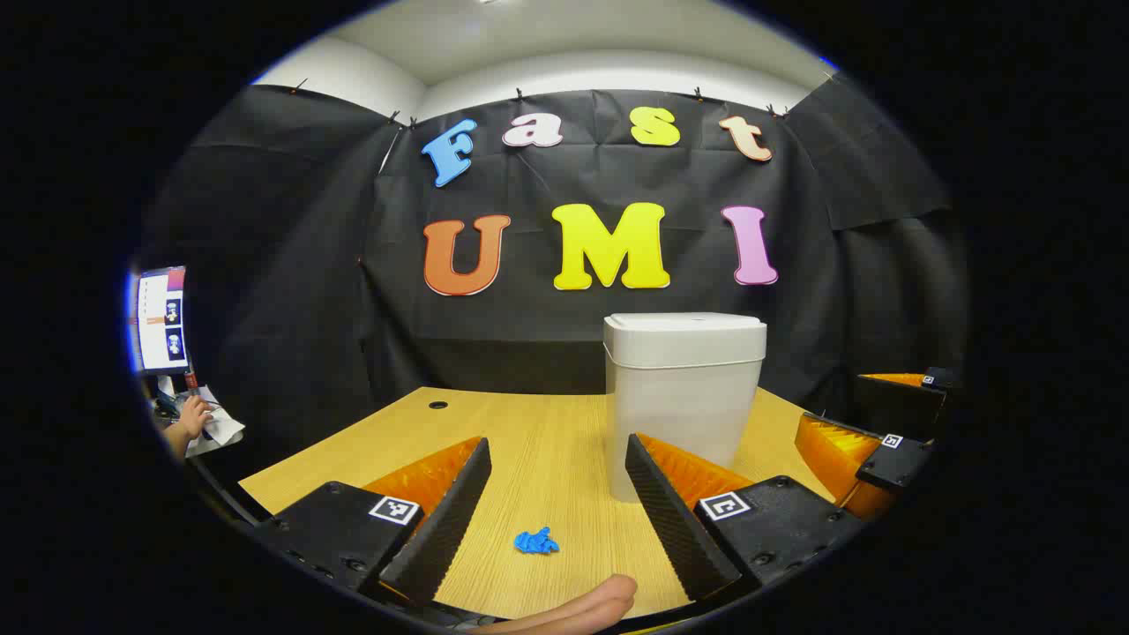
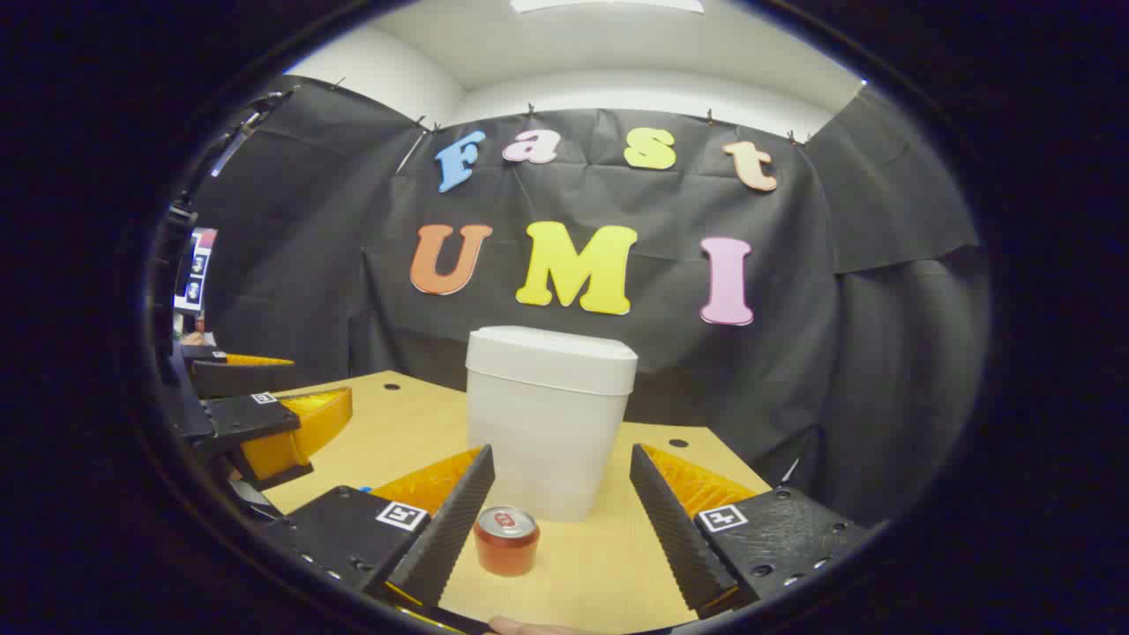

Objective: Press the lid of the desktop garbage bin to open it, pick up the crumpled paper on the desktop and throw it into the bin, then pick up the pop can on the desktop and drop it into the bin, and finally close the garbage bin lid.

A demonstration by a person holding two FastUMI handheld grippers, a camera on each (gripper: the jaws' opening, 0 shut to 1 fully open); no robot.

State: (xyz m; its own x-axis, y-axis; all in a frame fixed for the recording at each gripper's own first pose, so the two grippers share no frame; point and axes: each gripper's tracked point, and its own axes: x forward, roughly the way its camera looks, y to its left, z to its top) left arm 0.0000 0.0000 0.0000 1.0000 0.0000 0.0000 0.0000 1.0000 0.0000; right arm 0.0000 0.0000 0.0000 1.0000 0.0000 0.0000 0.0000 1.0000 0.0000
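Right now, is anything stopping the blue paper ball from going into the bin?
Yes: the bin has its lid shut, so the top is closed. On the table, nothing lies between the crumpled paper and the open left gripper.

the desktop garbage bin [image 1: 684,401] is off-white all over, its closed lid [image 1: 685,338] the same shade as the body, which looks faintly frosted in the left gripper view. the crumpled paper [image 1: 536,541] is bright blue. the pop can [image 2: 506,540] is red with a silvery top. the desk [image 1: 529,441] is pale yellowish wood with fine straight grain and small black round holes [image 1: 438,405] near its far edge. the ceiling strip [image 2: 609,53] above the wall is white.
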